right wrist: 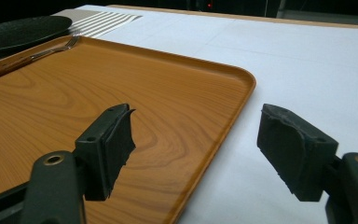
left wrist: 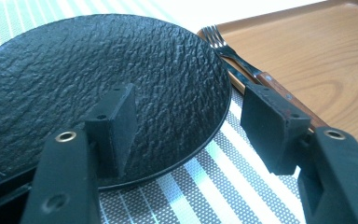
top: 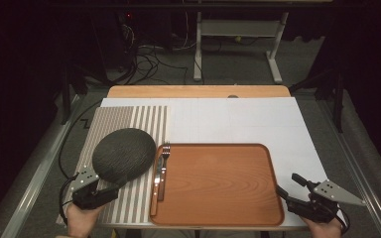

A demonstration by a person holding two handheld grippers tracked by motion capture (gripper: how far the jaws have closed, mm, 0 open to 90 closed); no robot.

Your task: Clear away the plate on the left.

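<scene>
Left claw (left wrist: 186,126) gaping wide, straddling the black plate's (left wrist: 98,84) near rim; right claw (right wrist: 196,149) gaping empty, straddling the tray's (right wrist: 121,93) corner.

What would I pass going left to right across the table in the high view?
left gripper → dark plate on the striped mat → fork → wooden tray → right gripper

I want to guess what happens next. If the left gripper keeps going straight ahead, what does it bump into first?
Most likely the black plate. The left gripper is open, and one jaw already sits over the plate's near rim, the other out over the striped mat.
</scene>
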